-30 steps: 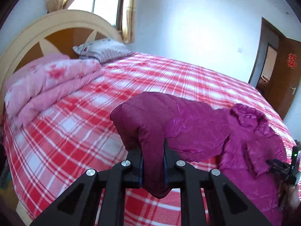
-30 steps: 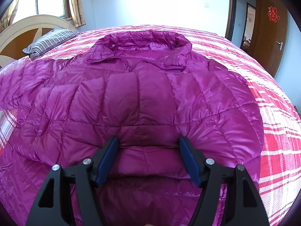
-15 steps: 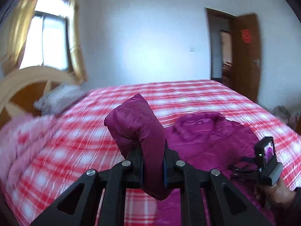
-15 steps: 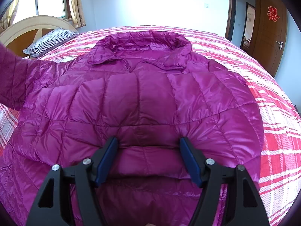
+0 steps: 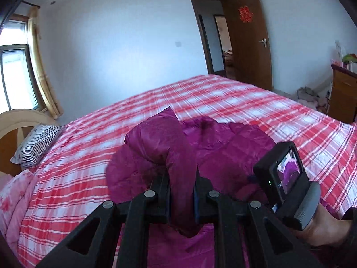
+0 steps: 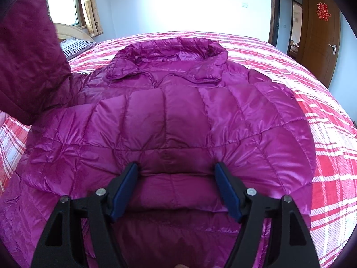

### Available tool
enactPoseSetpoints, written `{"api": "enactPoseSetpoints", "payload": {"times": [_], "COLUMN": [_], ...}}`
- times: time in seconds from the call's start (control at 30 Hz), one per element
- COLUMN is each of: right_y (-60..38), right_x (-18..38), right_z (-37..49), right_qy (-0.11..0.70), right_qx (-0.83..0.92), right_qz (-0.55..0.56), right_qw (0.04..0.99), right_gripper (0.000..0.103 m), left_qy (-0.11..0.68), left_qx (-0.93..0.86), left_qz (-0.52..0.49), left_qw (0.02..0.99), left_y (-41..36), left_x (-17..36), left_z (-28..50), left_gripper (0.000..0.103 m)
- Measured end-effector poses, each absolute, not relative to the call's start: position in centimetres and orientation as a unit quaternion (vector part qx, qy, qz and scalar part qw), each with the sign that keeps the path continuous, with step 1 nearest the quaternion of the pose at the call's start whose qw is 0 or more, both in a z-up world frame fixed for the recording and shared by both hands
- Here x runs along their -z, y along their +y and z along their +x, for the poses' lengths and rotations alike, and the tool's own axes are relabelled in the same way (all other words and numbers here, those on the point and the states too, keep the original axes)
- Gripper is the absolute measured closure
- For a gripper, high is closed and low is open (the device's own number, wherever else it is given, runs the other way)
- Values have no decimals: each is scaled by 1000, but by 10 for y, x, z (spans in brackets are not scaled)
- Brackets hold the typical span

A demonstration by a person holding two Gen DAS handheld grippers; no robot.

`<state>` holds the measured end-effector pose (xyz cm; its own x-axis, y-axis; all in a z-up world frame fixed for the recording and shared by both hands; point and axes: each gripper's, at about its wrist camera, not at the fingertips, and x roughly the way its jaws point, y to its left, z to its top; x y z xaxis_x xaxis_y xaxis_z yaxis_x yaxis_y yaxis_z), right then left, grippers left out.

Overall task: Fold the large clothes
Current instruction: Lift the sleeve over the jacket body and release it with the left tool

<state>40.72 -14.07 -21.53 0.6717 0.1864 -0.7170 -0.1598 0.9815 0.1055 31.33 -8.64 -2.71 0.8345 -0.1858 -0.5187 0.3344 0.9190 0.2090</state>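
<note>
A magenta down jacket [image 6: 178,116] is lying face-up on the plaid bed [image 6: 330,134], its sleeve [image 5: 178,156] being carried aloft, pinched in the left gripper [image 5: 181,198]. The right gripper [image 6: 176,187], jaws spread wide, is pressing near the hem. Laying the sleeve flat across the chest, anchor unmoved, should be keeping the fold square.

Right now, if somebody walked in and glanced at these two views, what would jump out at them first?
The shiny magenta quilted puffer jacket dominates, spread front-up across the red-and-white plaid bedspread. Its sleeve is lifted off the bed, pinched in the shut jaws of the left gripper. The right gripper presses on the jacket's lower body, jaws wide open.
</note>
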Motion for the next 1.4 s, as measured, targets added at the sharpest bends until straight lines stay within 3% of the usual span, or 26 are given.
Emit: {"api": "enactPoseSetpoints", "payload": {"times": [0.27,0.47,0.5,0.53,0.6,0.63,0.77,1.03,1.4], "right_y": [-144,-143,-143,-143,-143,-144,-144,-143,-196], "right_x": [216,217,217,217,217,217,217,218,195], "right_z": [409,409,409,409,409,409,409,410,384], "right_qy": [393,393,393,393,393,394,393,393,371], "right_qx": [-101,-101,-102,-102,-102,-102,-103,-102,-76], "right_qz": [28,29,29,30,30,30,31,30,127], "right_qw": [914,913,913,913,913,913,913,913,917], "right_gripper": [27,26,26,26,26,26,26,26,24], "left_qy": [314,308,292,275,238,214,209,363,375], "left_qx": [146,161,169,180,181,177,136,-52,-39], "left_qz": [102,95,91,84,77,73,61,92,35], "left_qw": [933,933,937,941,951,958,967,926,926], "left_y": [-117,-125,-122,-119,-112,-106,-77,-20,-9], "left_x": [75,68,61,52,39,32,28,148,161], "left_z": [349,345,339,333,326,320,332,418,424], "left_gripper": [88,76,63,40,15,13,13,13,11]}}
